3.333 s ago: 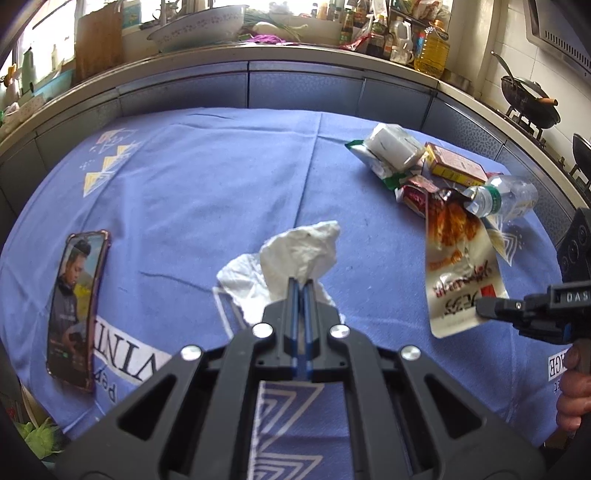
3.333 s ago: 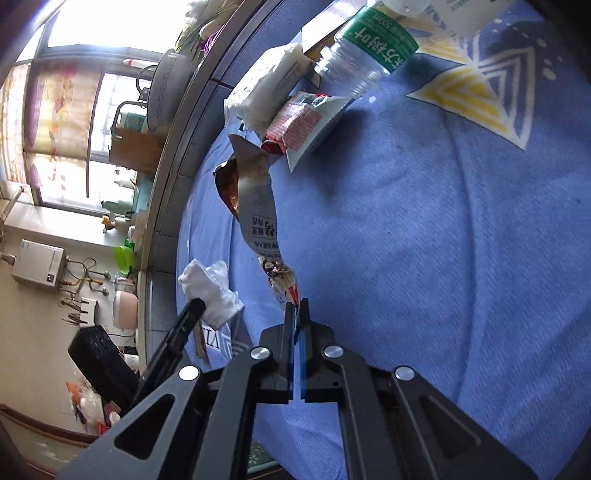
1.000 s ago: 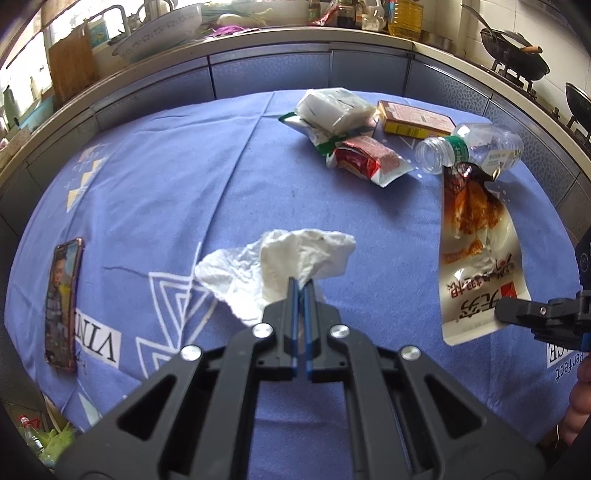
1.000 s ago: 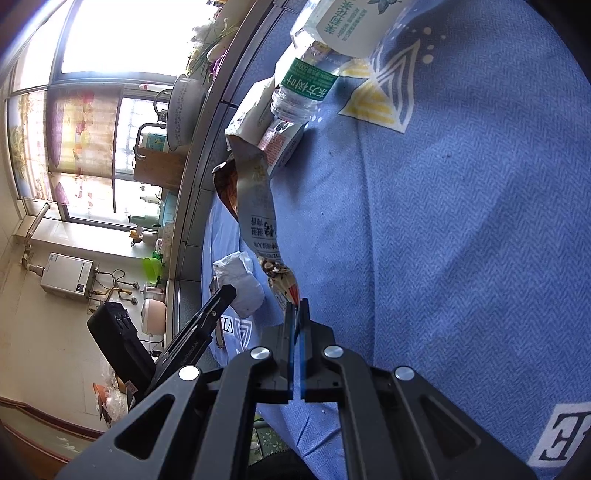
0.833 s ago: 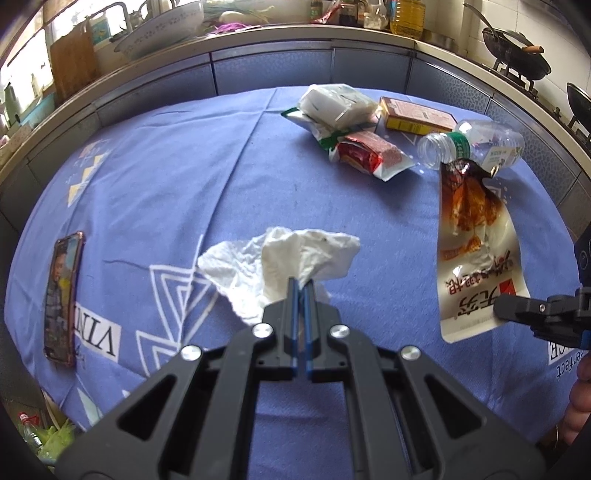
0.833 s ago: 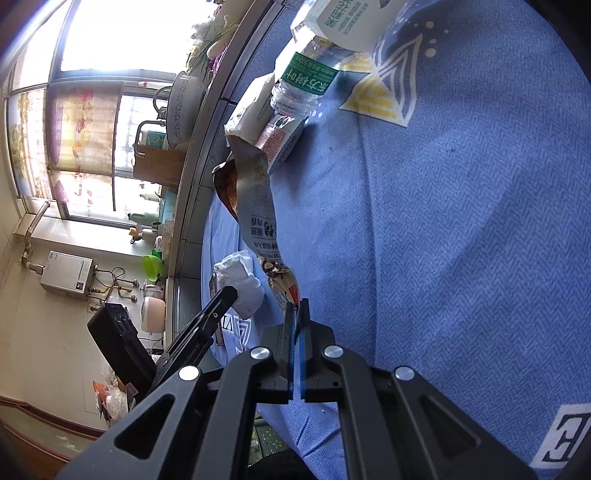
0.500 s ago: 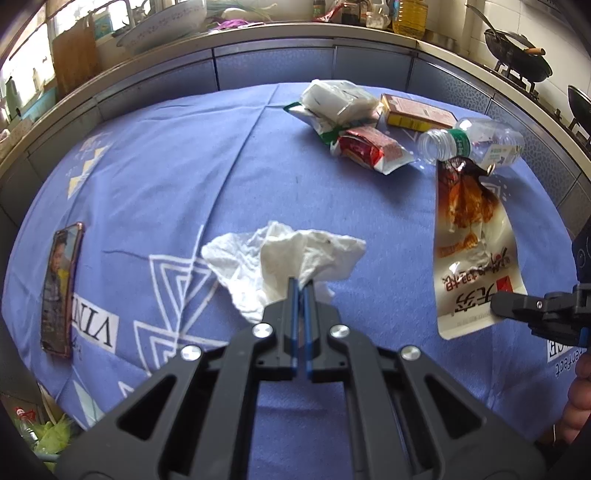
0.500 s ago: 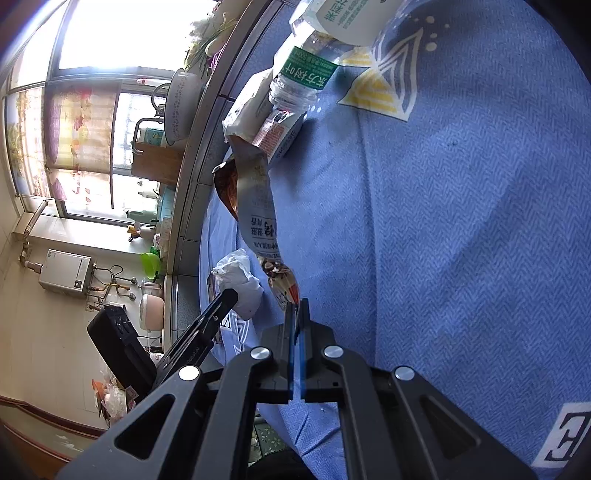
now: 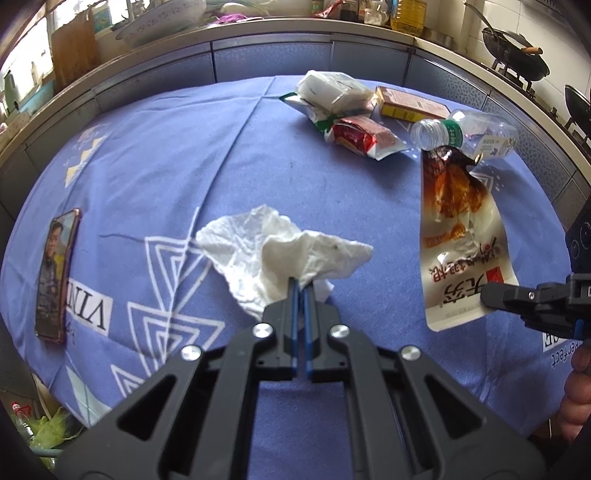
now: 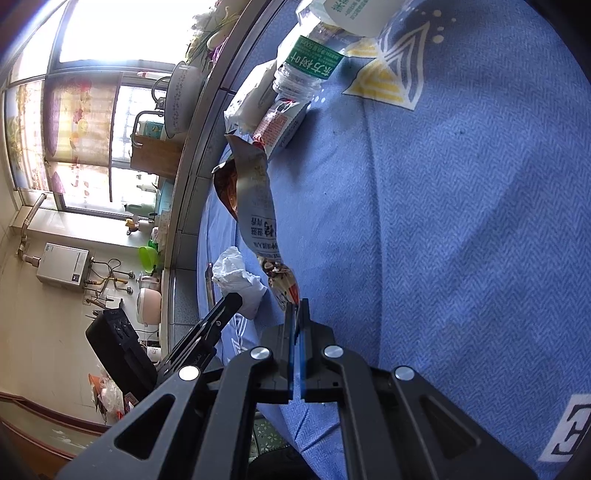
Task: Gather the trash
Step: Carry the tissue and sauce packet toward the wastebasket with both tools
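Observation:
My left gripper (image 9: 301,282) is shut on a crumpled white tissue (image 9: 273,254) and holds it above the blue tablecloth (image 9: 166,177). My right gripper (image 10: 297,304) is shut on the bottom corner of a long brown-and-white snack pouch (image 10: 255,199), also seen in the left wrist view (image 9: 458,236), where the right gripper (image 9: 487,293) pinches its lower edge. The tissue also shows in the right wrist view (image 10: 238,280).
At the far right of the cloth lie an empty plastic bottle (image 9: 465,133), a red wrapper (image 9: 360,136), a white plastic packet (image 9: 332,88) and a yellow-brown box (image 9: 410,103). A phone (image 9: 55,266) lies at the left edge. A kitchen counter (image 9: 258,33) runs behind.
Both grippers have kept their hold. The view has drifted a little back from the trash pile; tissue and pouch stay lifted and the tissue has spread slightly wider.

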A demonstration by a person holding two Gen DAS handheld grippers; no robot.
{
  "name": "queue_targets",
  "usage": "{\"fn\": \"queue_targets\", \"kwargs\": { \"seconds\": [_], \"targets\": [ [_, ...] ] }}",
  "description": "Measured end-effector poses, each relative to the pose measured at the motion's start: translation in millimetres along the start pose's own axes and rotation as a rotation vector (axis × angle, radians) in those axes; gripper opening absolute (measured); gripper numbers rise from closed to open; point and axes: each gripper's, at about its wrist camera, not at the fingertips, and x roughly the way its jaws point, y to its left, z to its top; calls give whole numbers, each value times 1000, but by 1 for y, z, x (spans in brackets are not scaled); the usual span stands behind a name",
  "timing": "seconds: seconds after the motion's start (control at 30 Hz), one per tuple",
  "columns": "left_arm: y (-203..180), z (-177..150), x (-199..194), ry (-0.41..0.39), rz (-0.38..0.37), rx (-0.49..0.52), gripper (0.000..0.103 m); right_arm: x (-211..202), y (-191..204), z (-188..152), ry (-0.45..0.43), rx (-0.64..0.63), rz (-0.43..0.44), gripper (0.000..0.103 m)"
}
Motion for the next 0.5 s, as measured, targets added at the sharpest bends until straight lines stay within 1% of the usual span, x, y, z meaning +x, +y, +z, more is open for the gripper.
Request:
{"fn": "queue_targets", "kwargs": {
  "seconds": [0.27, 0.5],
  "targets": [
    [-2, -4, 0, 12, -23, -7, 2, 1, 3, 3, 8, -10, -4, 2],
    [-11, 1, -1, 12, -27, 20, 2, -11, 0, 6, -31, -13, 13, 2]
  ]
}}
